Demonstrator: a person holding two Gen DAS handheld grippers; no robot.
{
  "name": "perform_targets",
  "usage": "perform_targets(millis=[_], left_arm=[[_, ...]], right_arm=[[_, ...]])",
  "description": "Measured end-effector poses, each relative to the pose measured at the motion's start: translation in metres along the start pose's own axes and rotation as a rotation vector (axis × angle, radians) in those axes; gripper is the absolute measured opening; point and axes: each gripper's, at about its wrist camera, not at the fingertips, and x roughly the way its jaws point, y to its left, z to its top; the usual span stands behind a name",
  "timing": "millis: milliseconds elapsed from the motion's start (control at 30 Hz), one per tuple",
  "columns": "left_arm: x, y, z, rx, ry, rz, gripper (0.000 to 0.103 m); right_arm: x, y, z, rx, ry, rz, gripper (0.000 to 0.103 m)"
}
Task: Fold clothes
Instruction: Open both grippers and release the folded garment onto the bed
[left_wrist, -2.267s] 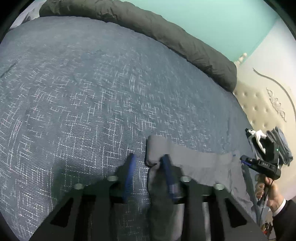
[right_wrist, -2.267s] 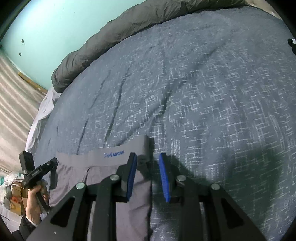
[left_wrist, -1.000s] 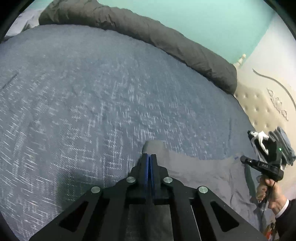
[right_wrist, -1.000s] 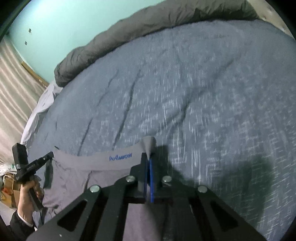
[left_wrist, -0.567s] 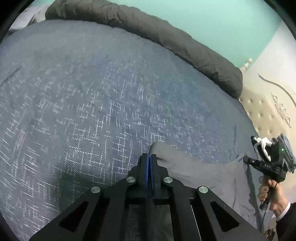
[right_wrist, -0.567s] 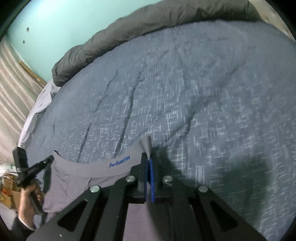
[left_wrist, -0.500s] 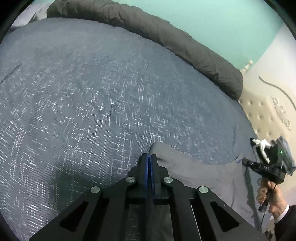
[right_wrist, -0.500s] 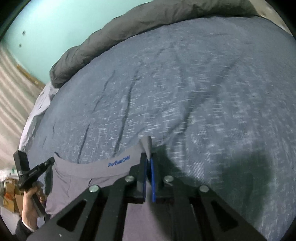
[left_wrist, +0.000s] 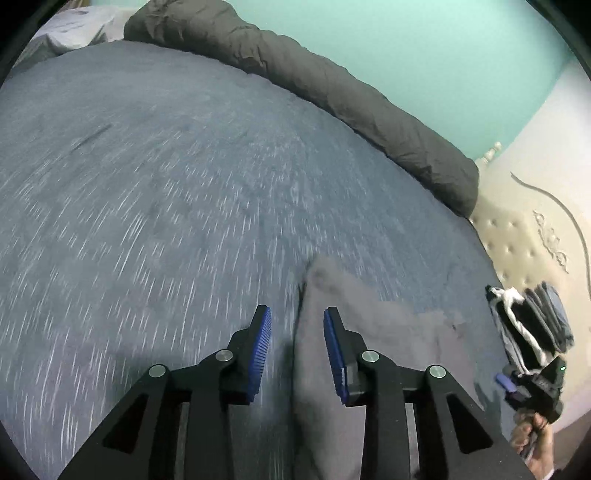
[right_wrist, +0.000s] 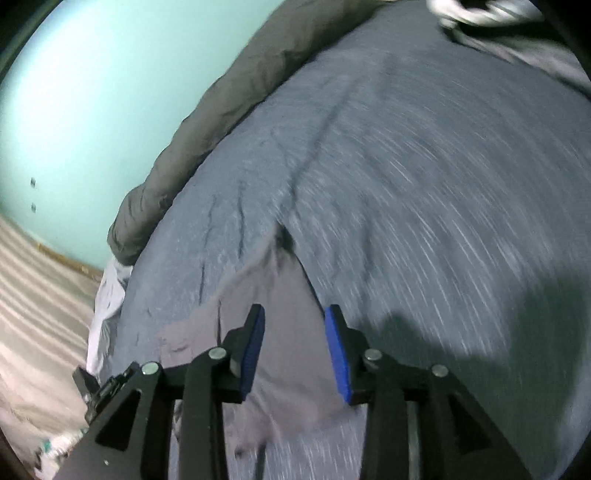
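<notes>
A grey garment (left_wrist: 373, 332) lies flat on the blue-grey bedspread (left_wrist: 166, 221), its far corner pointing away from me. My left gripper (left_wrist: 297, 332) hovers over the garment's left edge. Its jaws are opening, and the blue pads (left_wrist: 260, 350) stand apart without pressing the cloth. In the right wrist view the same garment (right_wrist: 284, 295) spreads under my right gripper (right_wrist: 293, 332). Those jaws are opening too, and nothing is pinched between them. A hand (left_wrist: 532, 439) holds the right gripper's black body at the right edge of the left wrist view. Both views are motion-blurred.
A rolled dark grey duvet (left_wrist: 332, 85) runs along the bed's far side below a teal wall. A stack of folded clothes (left_wrist: 539, 321) sits by the cream tufted headboard (left_wrist: 524, 254). White sheet (right_wrist: 107, 295) hangs off the bed's edge over striped floor (right_wrist: 33, 314).
Both grippers were shut on the garment's far corners and have since opened and let go. The cloth has dropped onto the bed, and the right wrist view has rolled.
</notes>
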Motion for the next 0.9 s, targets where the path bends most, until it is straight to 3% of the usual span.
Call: perform_targets(millis=[233,400,733,767,900], left_arm=[[-0.048,0.003,-0.048,-0.026,0.025,0.002,0.048],[-0.068,0.01,-0.076,-0.08,0.046,-0.002,0.05],[-0.04,0.005,-0.09,-0.052,0.109,0.003,0.049],[-0.037,0.004,-0.089,-0.045,0.11,0.001,0.049],[-0.027,-0.001,-0.084,-0.04,0.113,-0.016,0.049]], right_arm=[[-0.004,-0.016,-0.044,0.056,-0.001,-0.022,0.034],[0.002,-0.009,-0.044,0.044,-0.016,-0.046,0.034],[0.002,-0.02,-0.039,0.092,-0.028,-0.052,0.034],[0.002,-0.019,-0.038,0.083,-0.029,-0.053,0.033],[0.007,-0.016,-0.036,0.049,-0.018,-0.037,0.011]])
